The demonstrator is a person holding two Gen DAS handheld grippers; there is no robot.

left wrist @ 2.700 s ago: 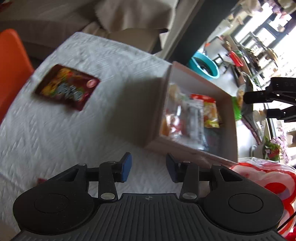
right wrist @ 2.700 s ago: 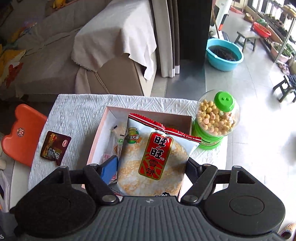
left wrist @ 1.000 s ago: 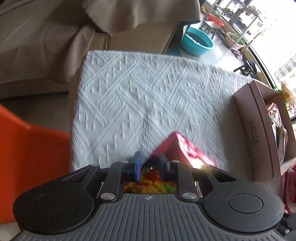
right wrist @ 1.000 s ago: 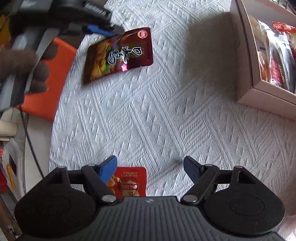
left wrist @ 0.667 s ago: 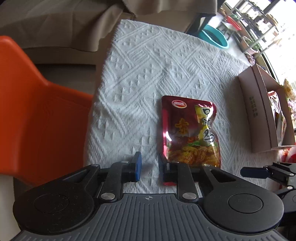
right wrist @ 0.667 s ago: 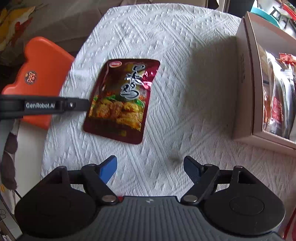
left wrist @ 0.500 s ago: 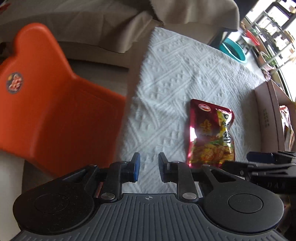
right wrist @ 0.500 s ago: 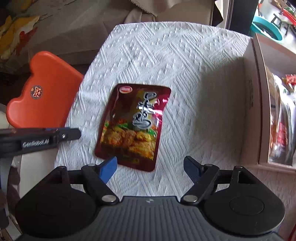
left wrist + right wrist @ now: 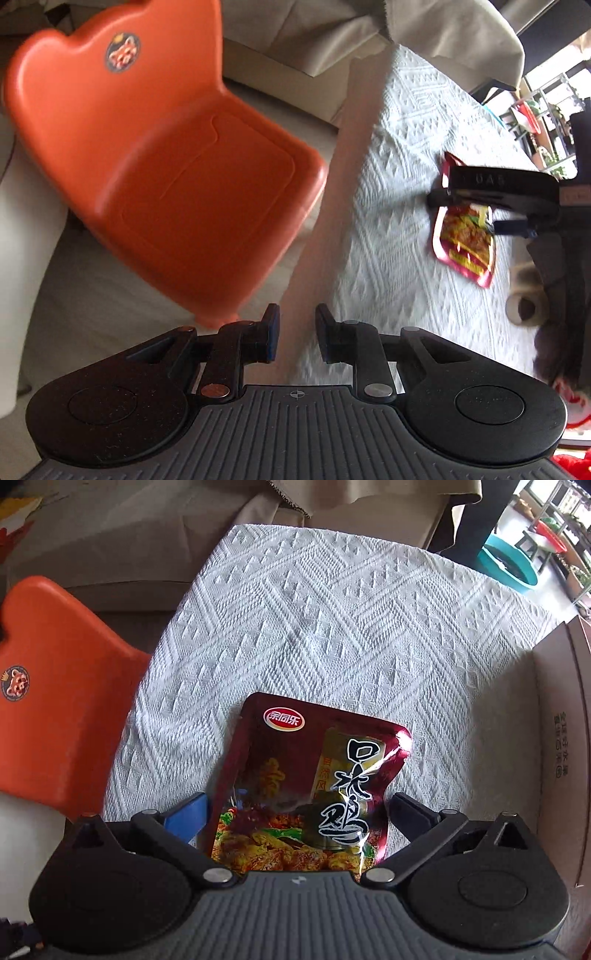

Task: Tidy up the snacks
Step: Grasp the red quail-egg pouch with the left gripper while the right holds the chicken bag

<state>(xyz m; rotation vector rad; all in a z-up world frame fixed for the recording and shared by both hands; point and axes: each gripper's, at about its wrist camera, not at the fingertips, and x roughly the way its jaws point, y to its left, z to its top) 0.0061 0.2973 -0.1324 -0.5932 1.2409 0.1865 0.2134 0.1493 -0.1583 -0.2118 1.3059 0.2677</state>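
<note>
1. In the right wrist view, the dark red snack pouch [image 9: 306, 794] lies flat on the white textured cloth of the worktop [image 9: 332, 620], in the lower centre of the frame.
2. The right claw [image 9: 297, 812] stands with its two fingers wide apart, one on each side of the pouch's lower half; the blue pad [image 9: 188, 818] sits just beside the pouch's left edge and the black finger just beside its right edge. Whether either one touches the pouch I cannot tell.
3. The pouch's white-and-red logo end points toward the top of the frame; its printed food end runs under the claw body at the bottom.
4. At the right edge of the same view stands the side wall of a cardboard box [image 9: 554, 757], apart from the pouch, with printed characters on it.
5. An orange plastic chair [image 9: 55, 709] fills the left edge, beside the worktop.
6. In the left wrist view, the left claw [image 9: 295, 336] is in the lower centre, its fingers close together with a narrow gap between them and nothing held there; it sits over the worktop's edge.
7. The orange chair takes up the upper left of that view, and the pouch shows at the right, partly crossed by the black fingers of the right claw.
8. A blue basin [image 9: 508, 568] sits on the floor in the upper right of the right wrist view.
</note>
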